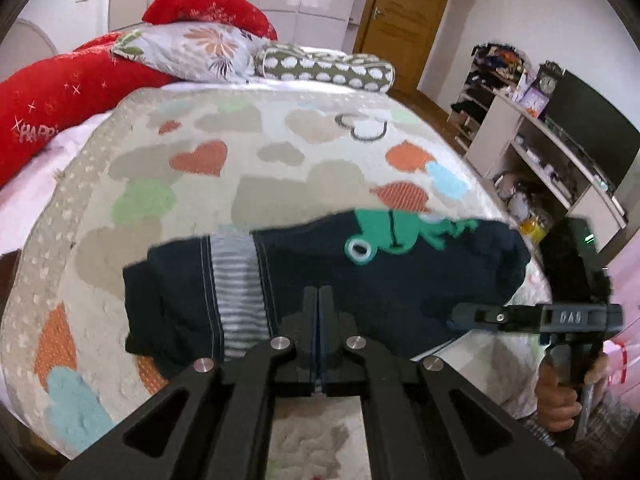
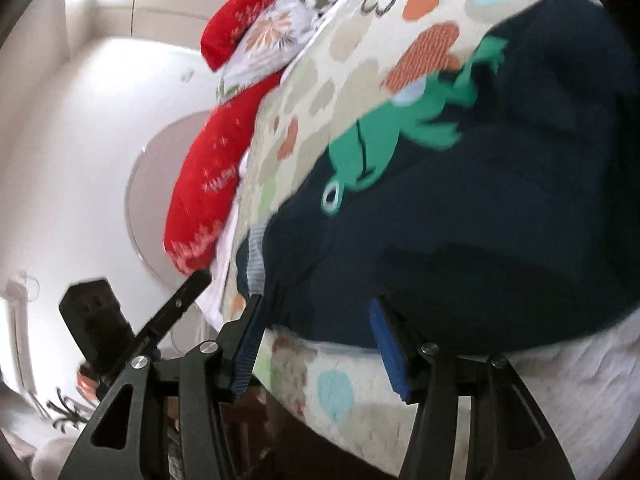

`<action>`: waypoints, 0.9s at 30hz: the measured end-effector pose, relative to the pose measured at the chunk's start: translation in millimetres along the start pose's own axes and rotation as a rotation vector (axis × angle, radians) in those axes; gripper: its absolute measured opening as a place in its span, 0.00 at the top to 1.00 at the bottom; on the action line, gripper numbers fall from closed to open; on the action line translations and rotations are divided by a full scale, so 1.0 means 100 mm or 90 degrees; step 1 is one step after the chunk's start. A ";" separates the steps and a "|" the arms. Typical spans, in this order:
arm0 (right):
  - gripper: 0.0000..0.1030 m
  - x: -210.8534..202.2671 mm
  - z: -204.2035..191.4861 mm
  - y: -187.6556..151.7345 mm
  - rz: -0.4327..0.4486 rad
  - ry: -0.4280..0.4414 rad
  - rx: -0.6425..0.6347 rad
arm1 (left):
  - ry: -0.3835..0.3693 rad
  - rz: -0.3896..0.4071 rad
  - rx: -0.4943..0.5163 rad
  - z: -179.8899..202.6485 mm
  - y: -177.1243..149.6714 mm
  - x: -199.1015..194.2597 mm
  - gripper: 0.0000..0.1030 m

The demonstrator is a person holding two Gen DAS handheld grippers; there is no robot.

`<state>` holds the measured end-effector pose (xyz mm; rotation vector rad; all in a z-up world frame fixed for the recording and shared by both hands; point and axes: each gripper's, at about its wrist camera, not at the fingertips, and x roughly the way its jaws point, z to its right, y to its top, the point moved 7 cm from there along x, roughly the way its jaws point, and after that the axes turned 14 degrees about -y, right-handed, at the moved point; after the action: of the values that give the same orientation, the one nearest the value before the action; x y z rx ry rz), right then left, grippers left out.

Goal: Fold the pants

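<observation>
Jaws: left gripper (image 1: 319, 304) pinched shut, nothing held; right gripper (image 2: 316, 344) half-open, straddling pants (image 1: 400, 280) hem, unclamped, likely a release.

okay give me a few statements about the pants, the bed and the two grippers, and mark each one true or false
1. The navy pants lie on a bedspread printed with hearts. True.
2. The pants carry a red fish patch. False: the patch is a green frog.
3. The left gripper is shut. True: its fingers meet with no gap.
4. The right gripper is clamped on the pants. False: its blue pads stand apart at the near edge of the pants, pressing on nothing.
5. Red pillows lie at the far end of the bed. True.
6. The pants have a striped panel between two navy parts. True.
</observation>
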<state>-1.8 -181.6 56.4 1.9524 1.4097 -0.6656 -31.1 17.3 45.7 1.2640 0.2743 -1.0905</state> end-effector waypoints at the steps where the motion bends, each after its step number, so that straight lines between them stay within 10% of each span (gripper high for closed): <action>1: 0.43 0.02 -0.04 -0.02 0.014 -0.055 -0.037 | 0.011 -0.009 0.001 -0.02 -0.05 0.04 1.00; 6: 0.43 0.17 -0.51 -0.14 0.107 -0.280 -0.336 | -0.002 -0.042 0.004 -0.06 -0.22 0.14 0.92; 8: 0.46 0.36 -0.54 -0.22 0.091 -0.315 -0.405 | -0.005 -0.061 0.020 -0.05 -0.29 0.20 0.71; 10: 0.94 0.50 -0.48 -0.21 0.081 -0.370 -0.434 | 0.000 -0.071 0.041 -0.02 -0.33 0.23 0.68; 19: 0.98 0.31 -0.41 0.06 0.080 -0.325 -0.356 | -0.038 -0.086 0.101 0.13 -0.31 0.41 0.43; 23: 0.99 0.19 -0.49 0.18 0.102 -0.314 -0.340 | 0.033 -0.107 0.181 0.22 -0.33 0.58 0.48; 24: 0.99 0.16 -0.51 0.21 0.106 -0.310 -0.338 | 0.051 -0.113 0.191 0.21 -0.32 0.61 0.59; 25: 0.99 0.12 -0.54 0.25 0.111 -0.305 -0.334 | 0.080 -0.125 0.201 0.18 -0.31 0.66 0.95; 27: 0.99 0.04 -0.61 0.30 0.122 -0.296 -0.331 | 0.094 -0.132 0.191 0.13 -0.28 0.70 0.95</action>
<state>30.4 -140.5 100.6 1.3877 0.9710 -0.5482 -22.1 -26.6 -16.2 1.6145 0.3700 -1.2491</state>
